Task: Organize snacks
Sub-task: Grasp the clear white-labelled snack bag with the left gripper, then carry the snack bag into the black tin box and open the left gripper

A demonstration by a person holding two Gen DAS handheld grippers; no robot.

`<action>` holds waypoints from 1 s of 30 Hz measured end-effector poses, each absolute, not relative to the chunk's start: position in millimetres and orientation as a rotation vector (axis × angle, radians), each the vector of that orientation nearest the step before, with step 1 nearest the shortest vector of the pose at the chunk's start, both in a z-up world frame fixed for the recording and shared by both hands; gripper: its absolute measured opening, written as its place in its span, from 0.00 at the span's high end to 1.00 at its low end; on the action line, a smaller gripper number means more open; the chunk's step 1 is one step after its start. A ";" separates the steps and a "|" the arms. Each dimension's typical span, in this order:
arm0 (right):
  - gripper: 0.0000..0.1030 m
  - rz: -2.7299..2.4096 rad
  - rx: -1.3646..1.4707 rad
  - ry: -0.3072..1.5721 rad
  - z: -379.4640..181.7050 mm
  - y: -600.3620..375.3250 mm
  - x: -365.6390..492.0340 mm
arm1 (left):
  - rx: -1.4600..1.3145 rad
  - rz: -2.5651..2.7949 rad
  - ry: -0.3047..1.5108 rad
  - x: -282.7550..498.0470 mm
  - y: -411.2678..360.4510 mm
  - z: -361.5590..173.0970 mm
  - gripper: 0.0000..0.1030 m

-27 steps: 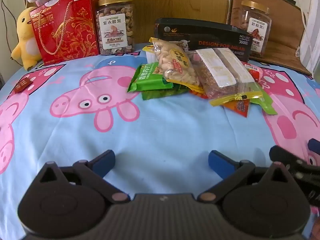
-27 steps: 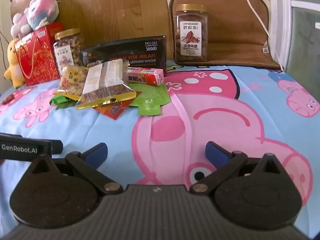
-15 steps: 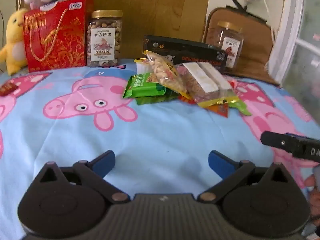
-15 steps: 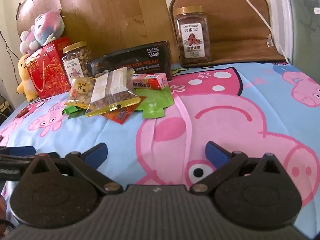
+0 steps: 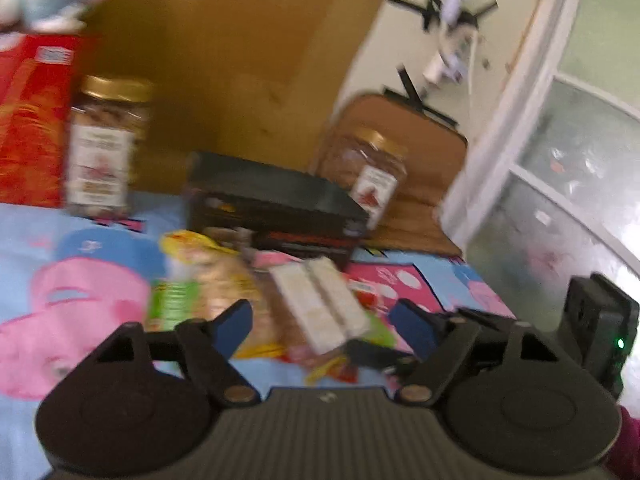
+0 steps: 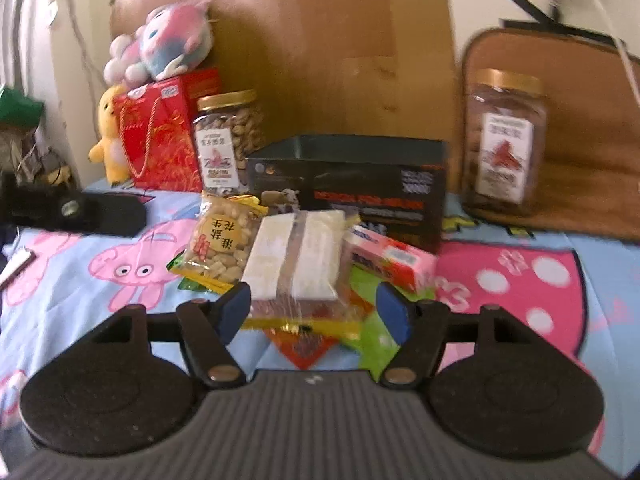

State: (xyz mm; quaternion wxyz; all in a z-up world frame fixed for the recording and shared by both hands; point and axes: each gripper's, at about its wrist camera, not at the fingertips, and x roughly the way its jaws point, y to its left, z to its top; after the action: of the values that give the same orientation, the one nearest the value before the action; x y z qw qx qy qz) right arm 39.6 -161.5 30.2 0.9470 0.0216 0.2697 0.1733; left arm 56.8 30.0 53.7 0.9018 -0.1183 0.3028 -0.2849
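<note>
A pile of snack packs lies on the pig-print cloth in front of a black box point(image 6: 352, 176): a peanut bag point(image 6: 220, 244), a clear bag with a white label point(image 6: 296, 260), a pink box point(image 6: 390, 258) and green packs point(image 6: 368, 312). My right gripper point(image 6: 314, 312) is open, its blue pads either side of the clear bag's near end, apart from it. My left gripper point(image 5: 320, 326) is open and empty just short of the same pile, where the clear bag point(image 5: 316, 304) shows between its pads.
Two nut jars point(image 6: 228, 136) point(image 6: 504, 140), a red gift box point(image 6: 164, 132) and plush toys point(image 6: 164, 44) stand at the back against a wooden board. A brown cushion point(image 6: 580, 120) leans at the back right. The right gripper's body point(image 5: 596, 328) shows at the left view's right edge.
Both grippers have moved forward and swung toward the snack pile, which now sits between their pads. Both stay open. The left view is blurred by motion.
</note>
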 end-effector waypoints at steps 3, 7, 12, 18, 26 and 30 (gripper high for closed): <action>0.30 0.394 -0.041 0.552 26.2 -154.2 45.6 | -0.240 -0.577 0.699 81.3 8.1 39.8 0.26; 0.30 0.447 -0.097 0.607 16.6 -151.8 57.5 | -0.279 -0.576 0.779 102.8 0.5 15.7 0.22; 0.45 0.477 -0.161 0.570 8.7 -140.6 51.7 | -0.278 -0.552 0.763 94.7 1.9 11.7 0.36; 0.54 0.486 -0.125 0.487 37.5 -142.0 31.0 | -0.336 -0.556 0.679 79.6 22.4 59.8 0.39; 0.54 0.468 -0.047 0.444 80.6 -136.1 113.9 | -0.331 -0.489 0.715 193.1 29.4 96.6 0.38; 0.54 0.467 0.085 0.582 70.5 -138.8 180.3 | -0.365 -0.435 0.804 246.7 32.5 78.3 0.36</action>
State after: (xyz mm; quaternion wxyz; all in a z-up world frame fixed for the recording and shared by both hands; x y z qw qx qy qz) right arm 180.3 -138.8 70.5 0.9302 0.0415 0.2844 0.2283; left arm 246.7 32.5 78.3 0.8812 -0.1752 0.3860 -0.2090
